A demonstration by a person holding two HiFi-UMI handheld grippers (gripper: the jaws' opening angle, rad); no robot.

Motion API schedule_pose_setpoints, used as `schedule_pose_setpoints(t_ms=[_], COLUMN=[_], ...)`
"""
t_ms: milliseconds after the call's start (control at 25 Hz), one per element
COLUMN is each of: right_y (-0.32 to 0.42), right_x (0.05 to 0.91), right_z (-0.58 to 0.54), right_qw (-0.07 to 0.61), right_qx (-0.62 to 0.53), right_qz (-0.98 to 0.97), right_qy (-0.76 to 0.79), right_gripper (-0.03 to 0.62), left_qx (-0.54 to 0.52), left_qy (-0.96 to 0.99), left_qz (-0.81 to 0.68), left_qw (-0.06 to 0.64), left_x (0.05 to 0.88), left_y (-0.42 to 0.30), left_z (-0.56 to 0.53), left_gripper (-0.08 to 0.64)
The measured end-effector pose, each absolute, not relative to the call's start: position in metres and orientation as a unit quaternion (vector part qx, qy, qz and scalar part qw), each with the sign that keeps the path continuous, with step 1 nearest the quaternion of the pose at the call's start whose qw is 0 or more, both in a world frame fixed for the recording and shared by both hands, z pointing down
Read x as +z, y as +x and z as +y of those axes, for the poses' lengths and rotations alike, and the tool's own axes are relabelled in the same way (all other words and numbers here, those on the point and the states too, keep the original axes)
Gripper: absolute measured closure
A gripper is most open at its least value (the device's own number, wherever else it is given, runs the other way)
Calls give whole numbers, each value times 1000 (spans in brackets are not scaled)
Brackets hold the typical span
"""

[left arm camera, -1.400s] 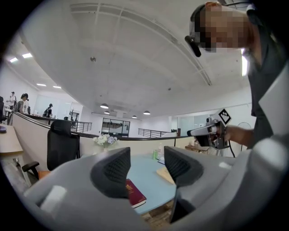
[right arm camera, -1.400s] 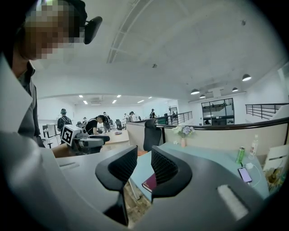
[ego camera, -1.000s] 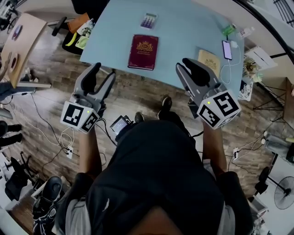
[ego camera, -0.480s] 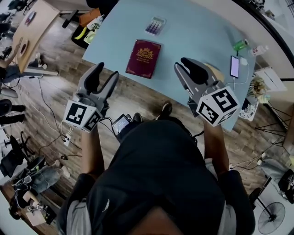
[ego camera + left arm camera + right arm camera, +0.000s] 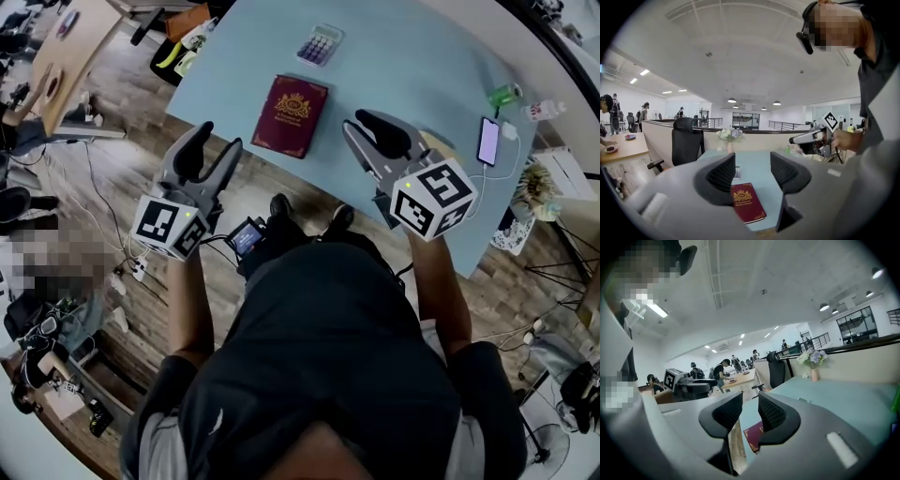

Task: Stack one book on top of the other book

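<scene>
**Head view:** red book [image 5: 292,114] lies flat by the desk's [image 5: 412,56] near edge, left of mid, w/ nothing on it. Calculator [image 5: 320,44] sits further in, toward the far edge. Tan book [image 5: 439,146] is near the near-right corner, mostly hidden behind R gripper [image 5: 367,127]; only a sliver shows. Phone [image 5: 488,141] on its cable & a green bottle [image 5: 503,94] are by the right edge.

Vs 1 s ago, R gripper has swung left, away from the tan book's spot. It's now over the desk btw the two books, tips aimed at the red one, and its jaws look narrower than before. L gripper [image 5: 211,155] has hardly shifted: over the floor, just off the near edge, left of the red book. Both books lie where they were.

**L gripper view:** jaws well apart, nothing in them. Red book [image 5: 747,204] shows low btw them, cover up. R gripper [image 5: 813,136] is off to the right above the desk. A vase [image 5: 730,136] w/ flowers stands at the far edge.

**R gripper view:** jaws parted by a narrow gap, holding nothing. A corner of the red book [image 5: 752,434] shows thru the gap, well beyond the tips. L gripper [image 5: 686,385] is at left.

**Meaning:** stack not begun, still the reach stage. R's swing suggests the red book is the first pick, prob. to go onto the tan one, but that's a guess. A thin, flat book will likely need a grip at the overhang or edge.
</scene>
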State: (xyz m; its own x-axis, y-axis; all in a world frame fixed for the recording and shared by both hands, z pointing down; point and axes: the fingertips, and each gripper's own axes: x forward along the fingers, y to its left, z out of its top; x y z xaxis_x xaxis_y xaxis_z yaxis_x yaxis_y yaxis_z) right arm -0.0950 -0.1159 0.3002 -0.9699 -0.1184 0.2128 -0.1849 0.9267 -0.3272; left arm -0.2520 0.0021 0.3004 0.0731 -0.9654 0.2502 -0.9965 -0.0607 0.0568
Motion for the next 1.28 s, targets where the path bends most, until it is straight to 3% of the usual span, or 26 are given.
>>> schedule_pose_setpoints(t_ms=[640,1280], right_y=[-156,-180], right_x=[407,540], right_z=[-154,-160], right_qw=[167,254], right_qx=[267,351], right_qz=[-938,-881], right_qy=[144,189], right_gripper=[497,495], left_qx=[90,134], left_qy=[757,746], left_qz=[-618,-571], left_qw=[192,314], left_x=[408,556], left_y=[-326,-348], left_z=[-84,-100], left_gripper=[276,276])
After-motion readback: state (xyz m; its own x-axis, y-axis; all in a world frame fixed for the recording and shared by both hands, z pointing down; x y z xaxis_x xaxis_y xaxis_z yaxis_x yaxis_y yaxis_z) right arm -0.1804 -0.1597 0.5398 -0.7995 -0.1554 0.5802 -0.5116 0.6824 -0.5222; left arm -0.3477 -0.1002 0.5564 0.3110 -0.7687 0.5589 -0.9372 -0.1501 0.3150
